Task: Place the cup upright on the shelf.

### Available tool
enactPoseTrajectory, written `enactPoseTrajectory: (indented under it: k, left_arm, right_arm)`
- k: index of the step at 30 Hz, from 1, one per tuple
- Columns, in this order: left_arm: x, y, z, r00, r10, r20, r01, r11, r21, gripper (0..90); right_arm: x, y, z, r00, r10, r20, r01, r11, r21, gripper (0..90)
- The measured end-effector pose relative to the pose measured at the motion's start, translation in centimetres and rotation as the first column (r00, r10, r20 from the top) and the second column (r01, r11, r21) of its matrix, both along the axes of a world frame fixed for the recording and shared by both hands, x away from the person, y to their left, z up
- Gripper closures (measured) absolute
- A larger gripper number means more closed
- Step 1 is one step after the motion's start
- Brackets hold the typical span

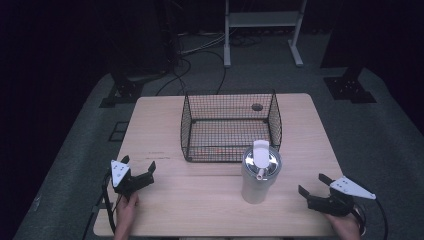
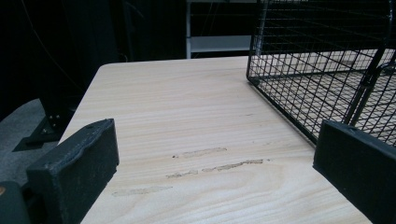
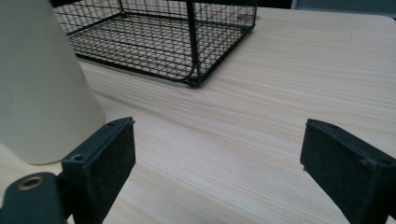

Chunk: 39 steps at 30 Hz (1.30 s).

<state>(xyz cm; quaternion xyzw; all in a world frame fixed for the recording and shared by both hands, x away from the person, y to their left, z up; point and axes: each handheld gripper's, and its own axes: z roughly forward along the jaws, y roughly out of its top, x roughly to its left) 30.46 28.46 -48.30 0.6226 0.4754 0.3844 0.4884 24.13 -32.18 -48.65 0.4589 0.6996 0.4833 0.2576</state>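
Pale lidded tumbler [image 1: 259, 175] upright on table, just before empty black wire basket [image 1: 230, 127]

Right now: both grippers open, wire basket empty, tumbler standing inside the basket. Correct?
Not quite. The tumbler stands on the table, outside the wire basket, just in front of its near wall; the high view shows this. The rest holds: the left gripper and right gripper are open and the basket is empty.
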Motion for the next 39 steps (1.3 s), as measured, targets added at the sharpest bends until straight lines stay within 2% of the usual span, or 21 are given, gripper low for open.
enactPoseTrajectory:
  k: [6,9,10,11,15,16,24,25,27,29,31,33,34,39]
  left_arm:
    - [0.0,0.0,0.0,1.0000,-0.002,0.001,0.002,1.0000,0.000,0.0]
    - [-0.1,0.1,0.0,1.0000,-0.005,0.002,0.005,1.0000,-0.006,0.0]
    - [-0.1,0.1,0.0,1.0000,-0.006,0.004,0.006,1.0000,-0.007,0.0]
    - [-0.1,0.1,0.0,1.0000,-0.006,0.002,0.006,1.0000,-0.004,0.0]
    - [-0.1,0.1,0.0,1.0000,-0.007,0.004,0.007,0.9999,-0.008,0.0]
    - [-0.1,0.1,0.0,1.0000,-0.008,0.004,0.008,0.9999,-0.009,0.0]
    - [-0.1,0.2,0.0,1.0000,-0.006,0.002,0.006,0.9998,-0.016,0.0]
    - [-0.1,0.2,0.0,1.0000,-0.006,0.002,0.006,0.9998,-0.016,0.0]
    - [-0.1,0.2,0.0,1.0000,-0.006,0.002,0.007,0.9999,-0.016,0.0]
    - [-0.1,0.2,0.0,1.0000,-0.007,0.003,0.007,0.9998,-0.016,0.0]
    - [-0.1,0.2,0.0,1.0000,-0.008,0.003,0.008,0.9998,-0.016,0.0]
    - [-0.1,0.2,0.0,1.0000,-0.007,0.003,0.007,0.9999,-0.015,0.0]
    - [-0.1,0.2,0.0,1.0000,-0.007,0.004,0.007,0.9999,-0.015,0.0]
    - [-0.1,0.2,0.0,1.0000,-0.004,0.003,0.004,0.9998,-0.019,0.0]
  right_arm:
    - [-0.4,0.5,0.6,0.9993,0.035,0.017,-0.035,0.999,0.005,9.7]
    - [-0.7,1.4,1.3,0.9955,0.087,0.037,-0.087,0.996,-0.005,9.7]
    - [-0.7,1.4,1.3,0.9955,0.087,0.037,-0.087,0.996,-0.005,9.7]
    - [-0.8,1.9,1.6,0.9926,0.113,0.043,-0.113,0.994,-0.015,9.7]
    - [-0.9,2.6,1.9,0.9875,0.152,0.042,-0.151,0.988,-0.023,9.7]
    - [-0.9,3.0,2.1,0.9838,0.174,0.043,-0.173,0.984,-0.029,9.7]
    - [-1.1,3.5,2.3,0.9742,0.223,0.033,-0.222,0.975,-0.027,9.6]
    - [-1.2,3.8,2.4,0.9701,0.241,0.030,-0.241,0.970,-0.017,9.6]
    - [-1.3,3.9,2.5,0.9679,0.250,0.028,-0.249,0.968,-0.017,9.6]
    - [-1.4,4.4,2.6,0.9606,0.277,0.022,-0.276,0.961,-0.028,9.4]
    - [-1.4,4.6,2.7,0.9580,0.286,0.017,-0.286,0.958,-0.030,9.5]
    - [-1.4,5.1,3.0,0.9503,0.311,0.004,-0.311,0.950,-0.034,9.4]
    - [-1.4,5.1,3.0,0.9503,0.311,0.004,-0.311,0.950,-0.034,9.4]
    - [-1.7,6.1,3.4,0.9356,0.353,-0.009,-0.353,0.935,-0.042,7.2]
